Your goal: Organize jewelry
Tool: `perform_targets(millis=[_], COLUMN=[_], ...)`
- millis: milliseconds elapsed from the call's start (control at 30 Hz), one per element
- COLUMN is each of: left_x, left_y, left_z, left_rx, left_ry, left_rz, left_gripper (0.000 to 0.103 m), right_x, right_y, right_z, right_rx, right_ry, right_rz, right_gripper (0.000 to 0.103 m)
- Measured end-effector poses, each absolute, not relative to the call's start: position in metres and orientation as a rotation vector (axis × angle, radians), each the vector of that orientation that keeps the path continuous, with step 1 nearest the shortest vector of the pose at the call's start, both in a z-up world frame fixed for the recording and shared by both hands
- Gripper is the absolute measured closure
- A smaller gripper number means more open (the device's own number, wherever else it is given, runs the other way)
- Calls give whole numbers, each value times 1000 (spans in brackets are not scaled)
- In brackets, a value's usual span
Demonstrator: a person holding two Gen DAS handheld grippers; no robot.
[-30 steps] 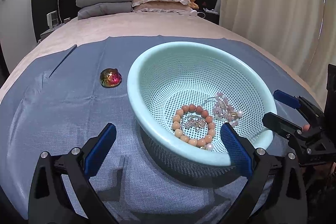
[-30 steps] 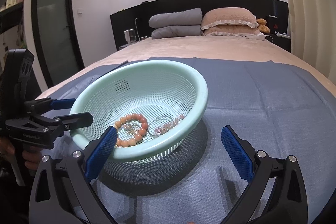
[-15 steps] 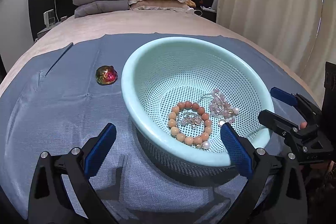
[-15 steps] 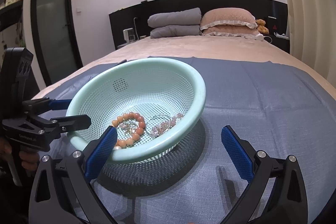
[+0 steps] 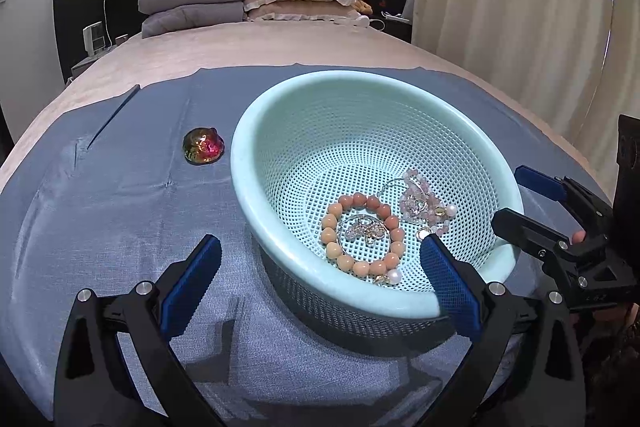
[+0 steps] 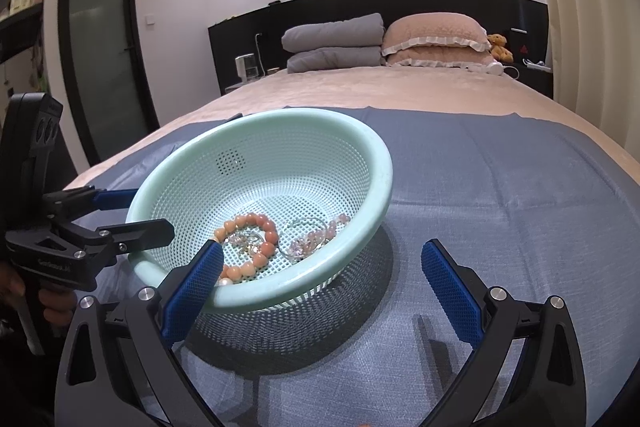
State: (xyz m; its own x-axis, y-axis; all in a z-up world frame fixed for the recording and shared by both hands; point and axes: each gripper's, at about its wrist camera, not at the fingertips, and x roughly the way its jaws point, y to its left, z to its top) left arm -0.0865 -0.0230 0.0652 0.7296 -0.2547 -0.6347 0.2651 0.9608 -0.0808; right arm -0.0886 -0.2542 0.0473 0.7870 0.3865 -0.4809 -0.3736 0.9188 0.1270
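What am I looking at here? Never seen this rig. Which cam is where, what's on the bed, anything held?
No robot: a person holds one hand-squeezed pair of tongs in each hand, each with a fisheye camera looking along its blue-padded fingers. One picture is from the left tongs, the other from the right tongs; each also sees the other pair at its edge. Both are open and hold nothing. On the blue cloth stands a mint mesh basket holding a peach bead bracelet and a tangle of pink jewelry. An iridescent trinket lies beside it on the cloth.
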Motion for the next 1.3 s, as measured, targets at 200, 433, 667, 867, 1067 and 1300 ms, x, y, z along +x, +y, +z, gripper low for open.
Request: perform_targets(millis=[200, 433, 667, 867, 1067, 1300], left_x=[-88, -88, -86, -87, -86, -85], left_y=[-25, -26, -25, -27, -28, -28], left_z=[65, 64, 63, 62, 61, 61], left_rx=[30, 25, 28, 28, 31, 28], left_ry=[691, 695, 698, 700, 703, 706], left_rz=[-282, -282, -285, -284, -284, -285], left_gripper=[6, 6, 6, 6, 6, 6], right_x=[-90, -91, -91, -90, -90, -90], right_y=[-253, -254, -254, -254, -253, -253], right_z=[46, 45, 45, 45, 45, 44], right_rx=[19, 21, 20, 19, 16, 19], right_ry=[524, 525, 529, 530, 535, 537], right_rz=[405, 404, 406, 406, 404, 406], right_gripper=[8, 8, 8, 8, 8, 8])
